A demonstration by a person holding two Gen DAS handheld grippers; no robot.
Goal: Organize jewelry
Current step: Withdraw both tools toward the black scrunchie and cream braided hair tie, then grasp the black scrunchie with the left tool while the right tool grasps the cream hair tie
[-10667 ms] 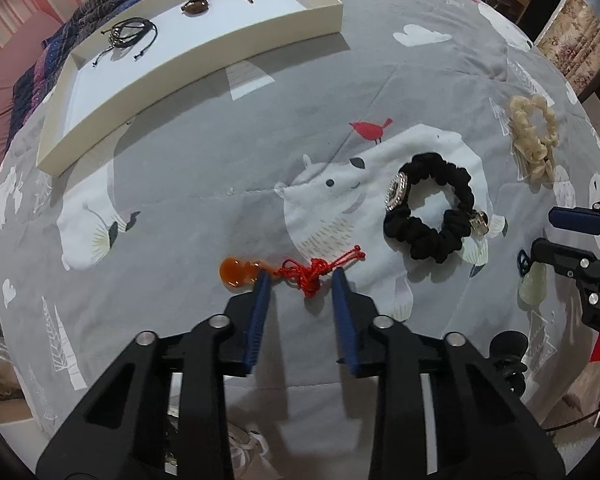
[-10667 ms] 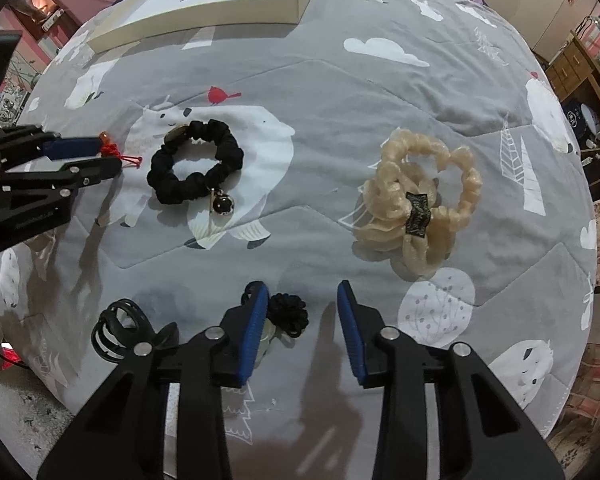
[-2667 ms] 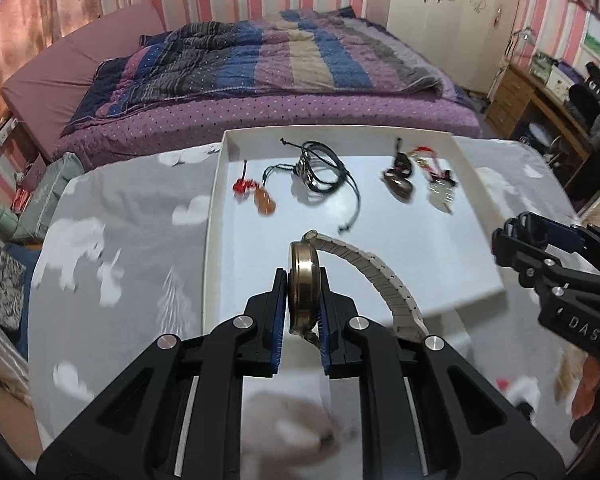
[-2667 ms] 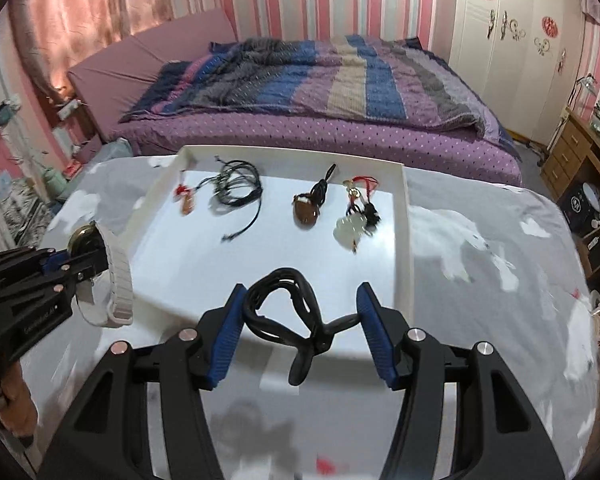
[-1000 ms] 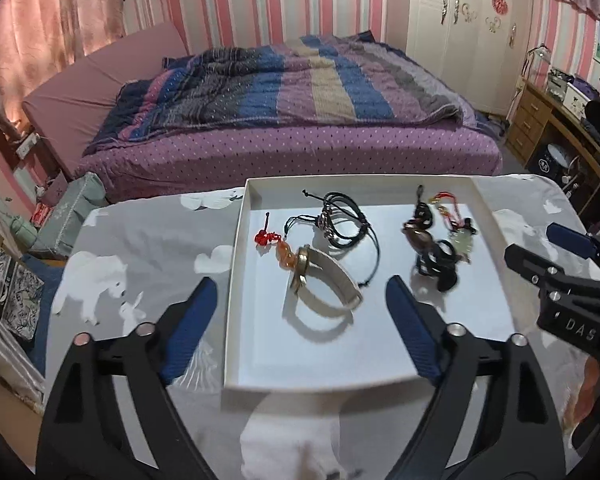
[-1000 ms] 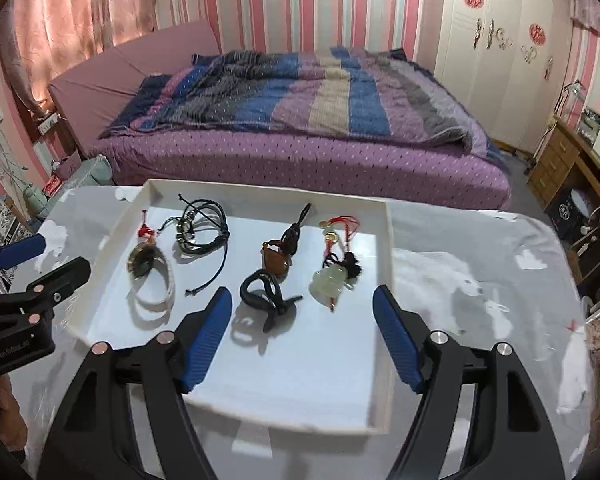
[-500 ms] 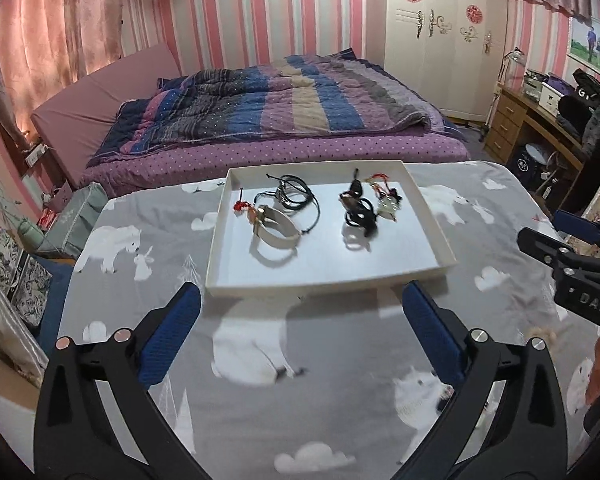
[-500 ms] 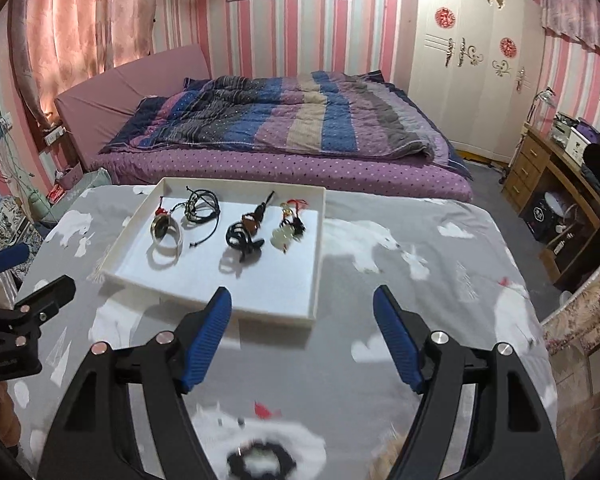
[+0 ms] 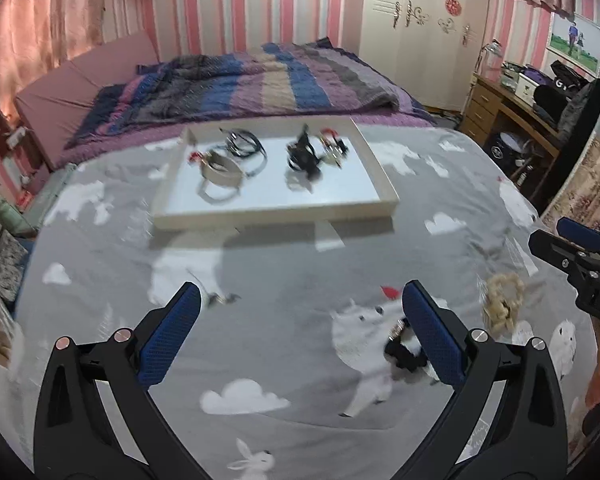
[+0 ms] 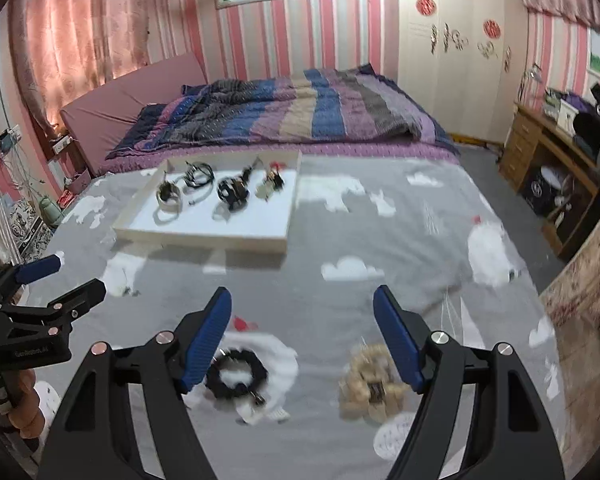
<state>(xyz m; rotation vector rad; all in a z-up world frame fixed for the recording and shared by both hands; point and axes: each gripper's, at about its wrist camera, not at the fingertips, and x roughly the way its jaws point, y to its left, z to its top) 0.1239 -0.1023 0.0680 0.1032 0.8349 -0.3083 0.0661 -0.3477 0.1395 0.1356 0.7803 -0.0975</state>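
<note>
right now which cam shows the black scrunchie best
The right wrist view: the black scrunchie shows as a nearly whole ring on the grey blanket, beside the right tongs. In the left wrist view a blue finger pad hides most of it.

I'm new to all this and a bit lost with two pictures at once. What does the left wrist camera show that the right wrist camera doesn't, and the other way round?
Only the left wrist view shows the left tongs from behind, wide open, with the right tongs entering at the right edge.

Only the right wrist view shows the right tongs from behind, also open, the left tongs at its left edge, and the whole black scrunchie.

Both show the white tray holding jewelry, the cream scrunchie, the grey blanket and the striped bed.
</note>
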